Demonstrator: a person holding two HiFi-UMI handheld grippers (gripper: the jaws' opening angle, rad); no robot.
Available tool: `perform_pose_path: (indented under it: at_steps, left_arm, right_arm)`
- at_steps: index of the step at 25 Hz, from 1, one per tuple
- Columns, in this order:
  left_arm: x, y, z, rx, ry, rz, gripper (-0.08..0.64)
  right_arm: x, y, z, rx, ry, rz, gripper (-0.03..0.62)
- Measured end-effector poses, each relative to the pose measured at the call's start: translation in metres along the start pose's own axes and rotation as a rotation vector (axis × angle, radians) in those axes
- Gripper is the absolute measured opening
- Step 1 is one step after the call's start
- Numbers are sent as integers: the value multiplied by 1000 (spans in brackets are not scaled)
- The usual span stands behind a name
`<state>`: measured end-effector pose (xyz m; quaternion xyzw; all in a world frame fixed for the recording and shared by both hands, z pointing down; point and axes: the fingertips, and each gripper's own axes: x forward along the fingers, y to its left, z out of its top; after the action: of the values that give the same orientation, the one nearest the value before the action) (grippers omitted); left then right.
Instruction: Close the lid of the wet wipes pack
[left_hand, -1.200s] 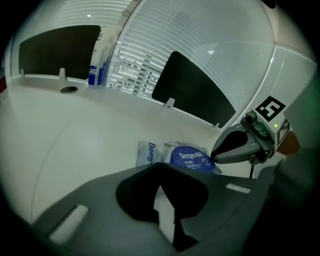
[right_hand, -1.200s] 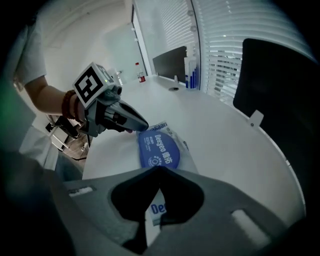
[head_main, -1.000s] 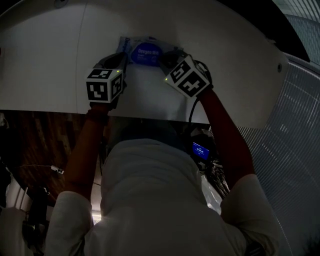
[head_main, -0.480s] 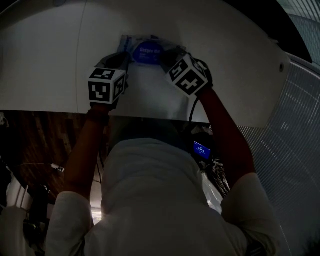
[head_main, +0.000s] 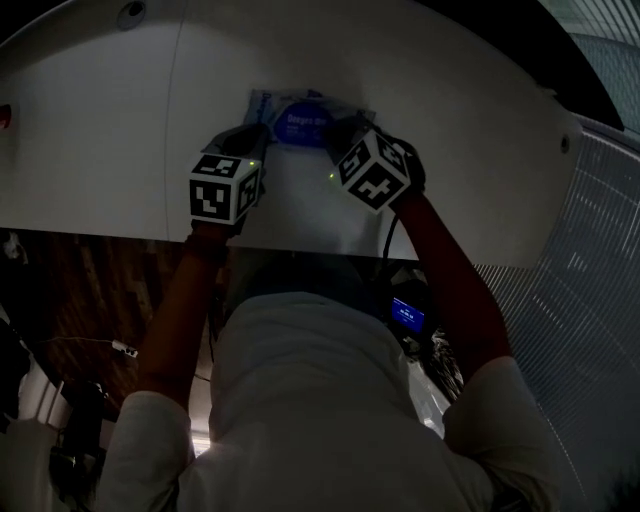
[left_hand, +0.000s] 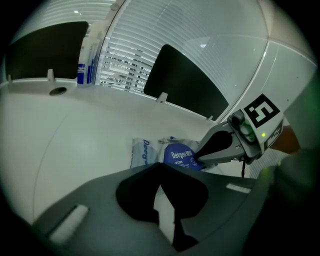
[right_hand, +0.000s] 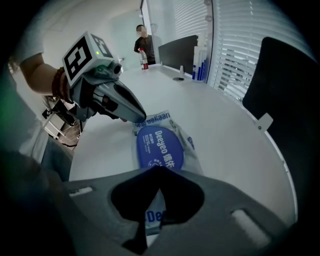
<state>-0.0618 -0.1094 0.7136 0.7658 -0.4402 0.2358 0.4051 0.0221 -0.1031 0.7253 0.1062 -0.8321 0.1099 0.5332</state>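
Wet wipes pack (head_main: 300, 120) lies flat on the table (head_main: 110, 130) ahead of me, lid (right_hand: 160, 146) on top. My left gripper (head_main: 256, 140) at its left end, my right gripper (head_main: 336, 138) at its right.

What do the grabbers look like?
The left gripper and right gripper are grey with pointed jaws. Each carries a white cube with black square markers and a green light. A black cable leaves the right one. The sleeves are short and white.
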Motion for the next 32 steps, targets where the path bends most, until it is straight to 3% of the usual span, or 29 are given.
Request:
perform_pose_path:
  at_steps: [3, 7, 14, 20, 32]
  left_arm:
    - [-11, -14, 1, 1, -7, -9, 3]
    - [-31, -20, 16, 29, -58, -7, 3]
    - [-93, -53, 41, 36, -140, -22, 3]
    - [-149, -75, 100, 92, -287, -28, 3]
    - [-253, -175, 174, 193, -536, -142, 3]
  right_arm:
    - [-7, 3, -4, 48, -26, -16, 3]
    - [-26, -7, 14, 119, -149, -98, 3]
    - [-112, -10, 51, 208, -312, -204, 2]
    - [-189, -23, 98, 247, -490, -299, 2]
    - [-337, 19, 145, 244, -788, -410, 2]
